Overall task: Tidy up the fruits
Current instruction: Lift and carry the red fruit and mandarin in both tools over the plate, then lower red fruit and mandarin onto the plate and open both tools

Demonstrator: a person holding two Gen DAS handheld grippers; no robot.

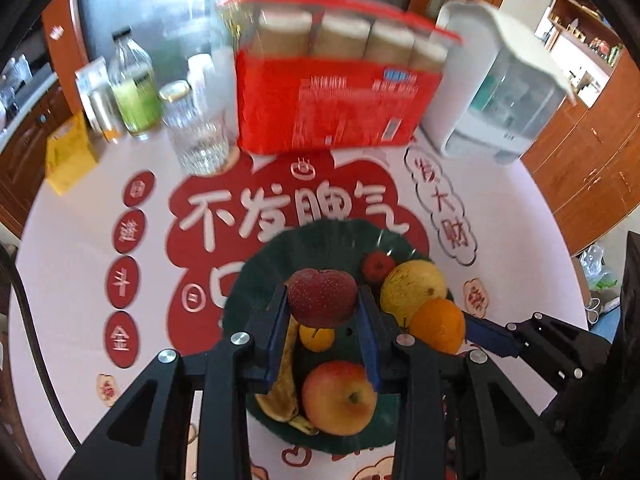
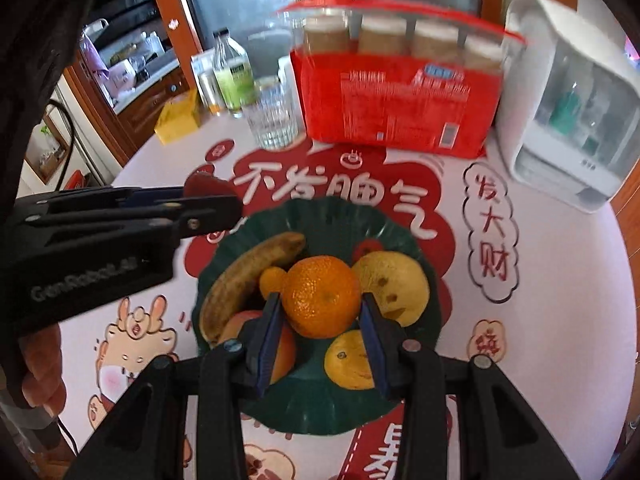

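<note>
Two grippers: left gripper [image 1: 323, 308] closed on one dark red apple [image 1: 322, 297]; right gripper [image 2: 320, 320] closed on one large orange [image 2: 322, 296]. One green plate [image 2: 320, 216] bearing one banana [image 2: 240, 280], one pear [image 2: 394, 282], one red-yellow apple [image 1: 339, 397], two small oranges [image 2: 348, 360] [image 2: 271, 280] and one small red fruit [image 1: 378, 266]. Along the table's far edge: one red box [image 2: 400, 112], one glass [image 2: 272, 118], one green bottle [image 2: 234, 76], one yellow carton [image 2: 178, 118], one white appliance [image 2: 568, 100].

the far edge of the table is walled off by a red box [image 2: 396, 104], a drinking glass [image 2: 272, 120], a green bottle [image 2: 234, 76] and a white appliance [image 2: 568, 100]. open tablecloth [image 2: 552, 320] lies left and right of the green plate [image 2: 320, 416], whose middle is crowded with fruit.
</note>
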